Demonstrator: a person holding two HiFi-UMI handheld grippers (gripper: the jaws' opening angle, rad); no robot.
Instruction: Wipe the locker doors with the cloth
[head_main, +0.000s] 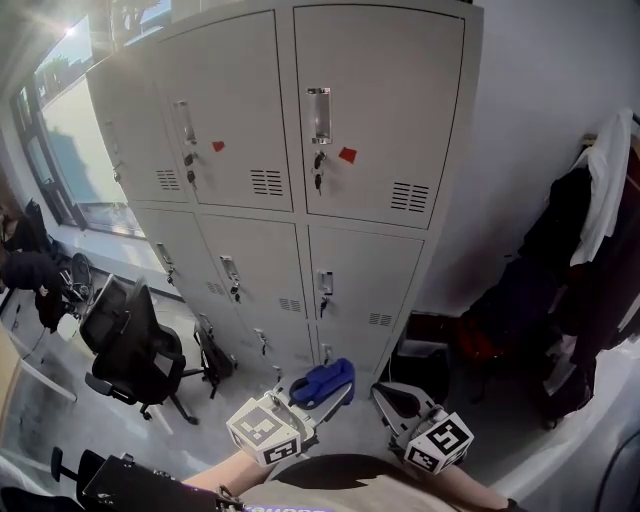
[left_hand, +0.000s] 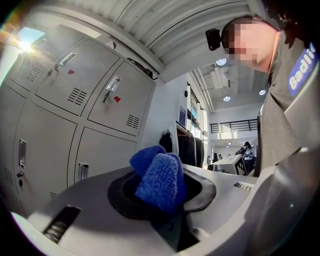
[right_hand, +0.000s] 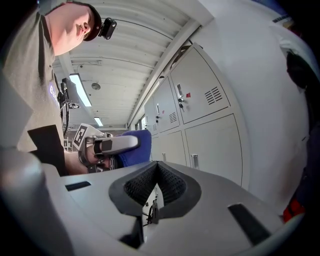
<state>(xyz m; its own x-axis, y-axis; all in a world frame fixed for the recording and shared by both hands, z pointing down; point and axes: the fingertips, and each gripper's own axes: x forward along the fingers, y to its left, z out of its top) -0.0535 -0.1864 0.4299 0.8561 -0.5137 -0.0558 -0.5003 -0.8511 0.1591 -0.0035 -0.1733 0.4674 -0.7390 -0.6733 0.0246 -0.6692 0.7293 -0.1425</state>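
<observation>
The lockers (head_main: 300, 150) filled most of what you saw: a grey bank, with two upper doors facing you, red marks near their handles, and smaller doors below. Coats (head_main: 590, 240) hung at the right, and a black chair (head_main: 135, 345) stood at the left, well apart from you. Your left gripper (head_main: 330, 392) was clamped on the cloth (head_main: 322, 380), a blue wad bunched between the jaws and bulging past their tips. You held it low, in front of the lower doors and touching none of them. Your right gripper (head_main: 397, 402) hung just beside it, its jaws together with nothing between them.

By my reading the wiping had not yet begun. The cloth was clear of the metal, and no door showed a streak or damp patch that I could make out, though the pale grey finish might hide one. Every door was left to do, and I would have started on the upper pair and worked down
</observation>
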